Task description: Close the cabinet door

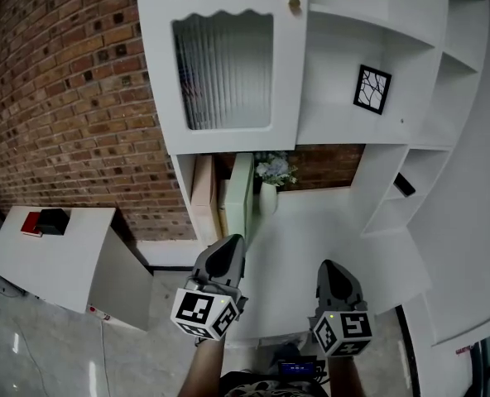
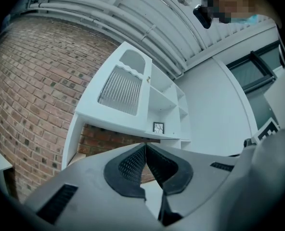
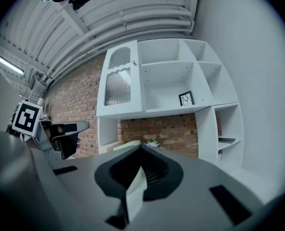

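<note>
The white wall cabinet (image 1: 344,48) has a door (image 1: 228,64) with a ribbed glass pane and a small round knob (image 1: 295,5). The door lies over the left compartment; I cannot tell whether it sits fully flush. It shows again in the left gripper view as door (image 2: 125,83) and in the right gripper view as door (image 3: 118,83). My left gripper (image 1: 226,251) and right gripper (image 1: 332,273) hang low in front of the counter, well short of the cabinet. Both are shut with nothing held; the left gripper (image 2: 145,146) and the right gripper (image 3: 141,148) have their tips together.
Open shelves to the door's right hold a black-framed picture (image 1: 372,88). A white vase of flowers (image 1: 271,176) and a pale green board (image 1: 238,193) stand under the cabinet at the back of the white counter (image 1: 328,238). A white side table (image 1: 55,255) stands left by the brick wall (image 1: 71,98).
</note>
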{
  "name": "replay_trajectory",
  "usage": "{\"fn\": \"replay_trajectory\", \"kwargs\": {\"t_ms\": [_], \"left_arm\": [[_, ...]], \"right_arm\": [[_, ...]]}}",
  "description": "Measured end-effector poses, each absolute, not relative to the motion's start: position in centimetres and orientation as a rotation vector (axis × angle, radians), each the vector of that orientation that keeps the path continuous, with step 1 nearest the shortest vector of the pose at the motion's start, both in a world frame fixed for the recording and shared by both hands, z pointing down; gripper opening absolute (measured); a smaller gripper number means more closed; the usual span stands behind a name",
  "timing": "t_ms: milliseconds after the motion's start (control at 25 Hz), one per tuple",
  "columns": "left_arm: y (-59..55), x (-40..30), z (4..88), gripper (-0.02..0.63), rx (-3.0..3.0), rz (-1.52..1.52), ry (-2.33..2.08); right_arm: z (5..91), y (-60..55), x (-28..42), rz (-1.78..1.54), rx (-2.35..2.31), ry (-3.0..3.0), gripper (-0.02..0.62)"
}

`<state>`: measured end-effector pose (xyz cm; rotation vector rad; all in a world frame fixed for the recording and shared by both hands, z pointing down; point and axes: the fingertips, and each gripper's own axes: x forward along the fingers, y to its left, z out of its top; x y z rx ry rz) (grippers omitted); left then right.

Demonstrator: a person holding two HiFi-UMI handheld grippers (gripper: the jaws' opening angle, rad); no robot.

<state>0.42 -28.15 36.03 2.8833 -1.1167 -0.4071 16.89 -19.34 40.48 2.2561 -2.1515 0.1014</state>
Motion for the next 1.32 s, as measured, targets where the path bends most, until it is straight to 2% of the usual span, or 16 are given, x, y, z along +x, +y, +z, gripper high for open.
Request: {"fn": "replay_trajectory", "kwargs": {"t_ms": [1320], "left_arm": [[-27.3, 1.5, 36.8, 0.014, 2.881, -0.351, -1.158]], "right_arm": [[40.3, -18.6, 18.5, 0.159, 2.262, -2.219, 0.002]]}}
